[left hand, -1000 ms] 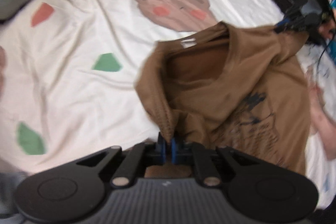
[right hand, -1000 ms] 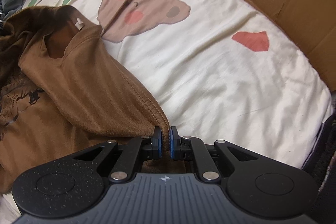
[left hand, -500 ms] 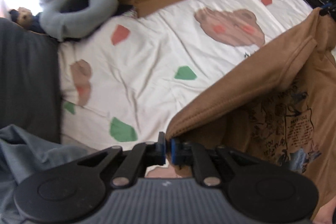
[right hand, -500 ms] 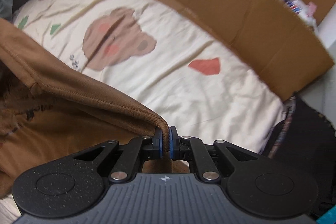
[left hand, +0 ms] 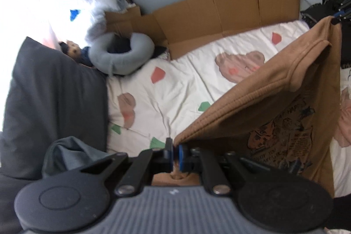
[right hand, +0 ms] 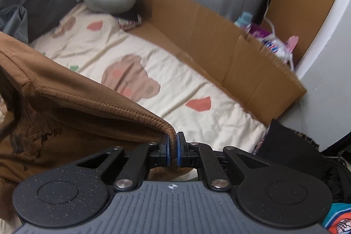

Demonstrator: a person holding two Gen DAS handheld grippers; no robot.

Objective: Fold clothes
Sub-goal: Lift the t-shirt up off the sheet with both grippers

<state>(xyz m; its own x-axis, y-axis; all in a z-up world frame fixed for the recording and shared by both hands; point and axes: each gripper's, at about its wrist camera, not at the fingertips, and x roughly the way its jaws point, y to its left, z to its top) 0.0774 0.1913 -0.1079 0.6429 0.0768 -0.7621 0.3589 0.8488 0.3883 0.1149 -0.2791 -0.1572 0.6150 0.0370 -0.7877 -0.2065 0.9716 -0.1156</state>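
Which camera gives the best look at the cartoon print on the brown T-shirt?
The left wrist view: the cartoon print on the brown T-shirt faces that camera, orange panels and lettering visible. The right wrist view shows only a dark, blurred patch of the print at its left edge, under the shirt's raised hem.

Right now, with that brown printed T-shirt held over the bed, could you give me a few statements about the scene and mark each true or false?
1. Both claws are clamped on the brown printed T-shirt. True: the left claw and the right claw each pinch its hem.
2. The shirt lies flat on the cream bedsheet with bear prints. False: it hangs stretched between the claws.
3. A grey ring-shaped cushion sits near the flattened brown cardboard. True.
4. The shirt is plain. False: its front carries a printed graphic.
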